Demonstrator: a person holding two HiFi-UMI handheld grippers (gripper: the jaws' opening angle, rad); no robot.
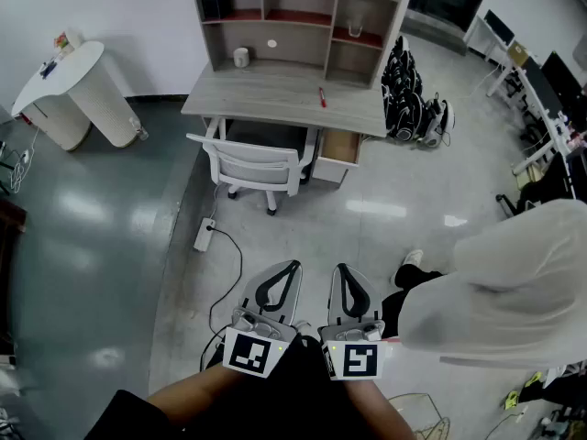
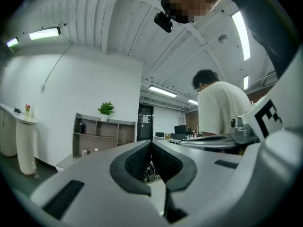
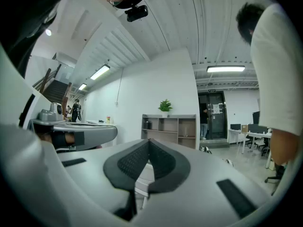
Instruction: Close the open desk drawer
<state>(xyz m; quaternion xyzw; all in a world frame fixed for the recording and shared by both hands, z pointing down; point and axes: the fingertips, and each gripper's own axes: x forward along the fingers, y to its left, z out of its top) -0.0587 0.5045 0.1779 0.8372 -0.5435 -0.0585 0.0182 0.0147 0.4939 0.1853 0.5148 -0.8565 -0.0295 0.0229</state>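
- Open light-wood drawer [image 1: 340,147] juts out under the right front edge of the pale wooden desk [image 1: 275,94], far ahead.
- Black-padded left gripper [image 1: 293,268] and right gripper [image 1: 340,270]: jaws together, empty, level, likely ready for pushing.

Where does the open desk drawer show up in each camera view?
Head view: open drawer, upper middle, under the desk's right end.
Left gripper view: not in it.
Right gripper view: not in it.
Shared landmark: the shelf unit atop the desk, left of centre in the left gripper view, centre in the right.
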